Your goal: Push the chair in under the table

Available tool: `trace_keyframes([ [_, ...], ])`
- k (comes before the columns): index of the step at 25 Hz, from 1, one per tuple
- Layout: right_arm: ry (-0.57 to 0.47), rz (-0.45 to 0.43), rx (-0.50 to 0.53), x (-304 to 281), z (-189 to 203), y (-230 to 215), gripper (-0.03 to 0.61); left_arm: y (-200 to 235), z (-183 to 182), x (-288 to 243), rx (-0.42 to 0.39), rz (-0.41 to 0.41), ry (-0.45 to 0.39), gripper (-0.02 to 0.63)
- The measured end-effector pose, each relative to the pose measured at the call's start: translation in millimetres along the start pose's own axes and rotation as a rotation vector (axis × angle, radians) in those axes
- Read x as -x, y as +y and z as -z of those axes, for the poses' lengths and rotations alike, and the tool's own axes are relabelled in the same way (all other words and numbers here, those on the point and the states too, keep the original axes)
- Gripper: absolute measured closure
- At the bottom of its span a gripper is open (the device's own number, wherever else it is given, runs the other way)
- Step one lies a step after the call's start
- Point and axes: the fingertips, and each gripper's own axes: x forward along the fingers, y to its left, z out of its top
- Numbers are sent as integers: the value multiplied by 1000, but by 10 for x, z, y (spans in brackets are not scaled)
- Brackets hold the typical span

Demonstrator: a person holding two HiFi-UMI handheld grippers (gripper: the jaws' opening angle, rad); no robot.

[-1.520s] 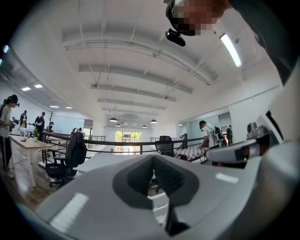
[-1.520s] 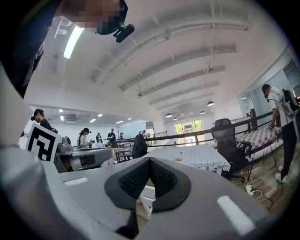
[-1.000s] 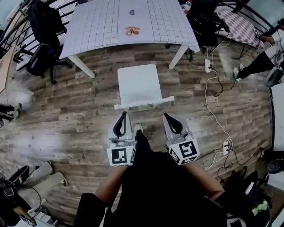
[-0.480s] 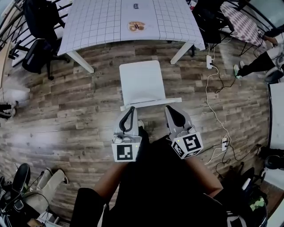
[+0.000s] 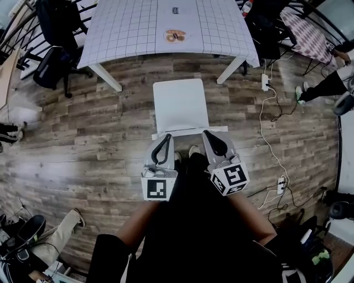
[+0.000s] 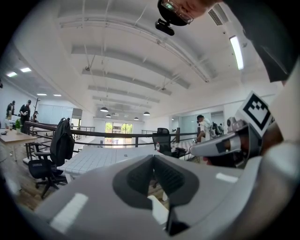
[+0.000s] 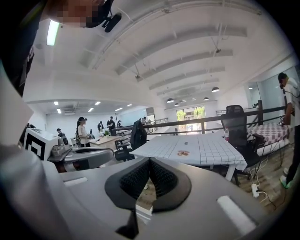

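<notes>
A white chair stands on the wood floor, its seat facing the table, which wears a white grid cloth. The chair's front edge is just short of the table's near edge. My left gripper and right gripper are both shut and empty, side by side. Their tips are at the chair's backrest rail; whether they touch it I cannot tell. In the left gripper view the shut left gripper points over the table. In the right gripper view the right gripper points at the table too.
A small brown item and a dark card lie on the table. Black office chairs stand at the left. A power strip and cables trail on the floor at the right. People stand around the room's edges.
Both grippers have moved forward to the chair's backrest rail and the view has shifted with them. The chair keeps about the same distance from the table.
</notes>
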Motion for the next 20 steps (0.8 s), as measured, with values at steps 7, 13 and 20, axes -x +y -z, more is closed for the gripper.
trace_keyframes([
  [7, 83, -54, 27, -266, 48, -260, 574, -60, 76, -352, 19, 29, 59, 603],
  [13, 193, -109, 86, -501, 97, -511, 533, -129, 16, -724, -44, 60, 124, 603],
  [20, 340, -218, 111, -578, 767, -558, 486, -279, 627, -811, -77, 150, 281, 571],
])
